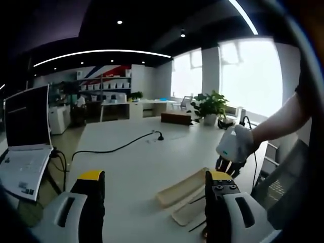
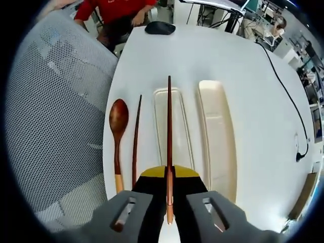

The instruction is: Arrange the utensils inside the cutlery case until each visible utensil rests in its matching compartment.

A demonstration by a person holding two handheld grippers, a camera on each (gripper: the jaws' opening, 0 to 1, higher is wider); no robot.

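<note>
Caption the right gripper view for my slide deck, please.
Right tool holds one chopstick above the case's left tray; spoon and second chopstick lie on the table.

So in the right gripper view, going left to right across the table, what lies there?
Mesh chair back → spoon → loose chopstick → chopstick held in the right gripper, over the narrow tray → wide tray → black cable.

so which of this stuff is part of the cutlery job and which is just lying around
Job: chopstick held in the right gripper, second chopstick, spoon, case tray, case lid.

Lying about: mouse, cable, laptop, plant.
</note>
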